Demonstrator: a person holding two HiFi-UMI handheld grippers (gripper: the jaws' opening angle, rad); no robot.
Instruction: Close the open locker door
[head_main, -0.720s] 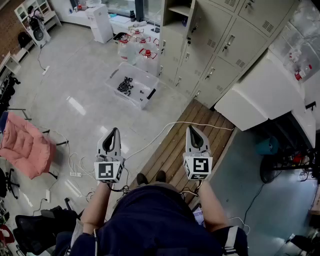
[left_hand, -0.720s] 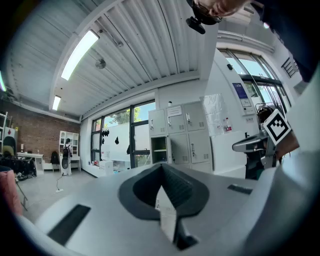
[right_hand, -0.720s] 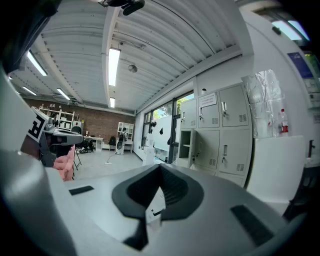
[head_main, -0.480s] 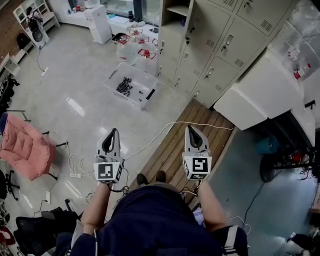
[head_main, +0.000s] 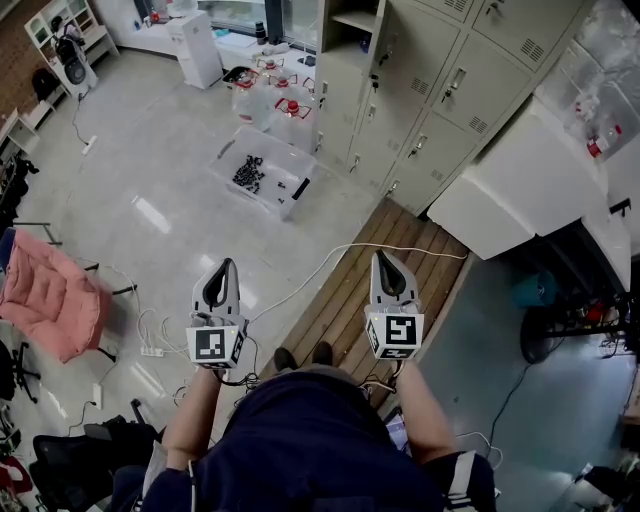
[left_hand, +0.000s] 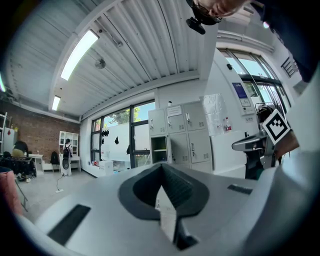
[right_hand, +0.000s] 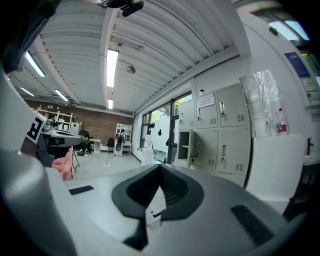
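A bank of beige lockers (head_main: 440, 90) stands far ahead at the upper right of the head view. One compartment (head_main: 350, 25) at its left end is open, with its door (head_main: 388, 45) swung outward. The open compartment (left_hand: 159, 150) also shows in the left gripper view, and in the right gripper view the open compartment (right_hand: 183, 146) has its door (right_hand: 194, 148) ajar. My left gripper (head_main: 222, 268) and right gripper (head_main: 384, 260) are held side by side in front of the person, well short of the lockers. Both are shut and hold nothing; the left gripper (left_hand: 161, 167) and right gripper (right_hand: 160, 169) show tips meeting.
A wooden slatted board (head_main: 375, 285) lies on the floor under the right gripper, crossed by a white cable (head_main: 330, 252). A clear bin (head_main: 265, 170) and water jugs (head_main: 280, 100) sit before the lockers. A big white unit (head_main: 520, 190) stands right, a pink chair (head_main: 50, 295) left.
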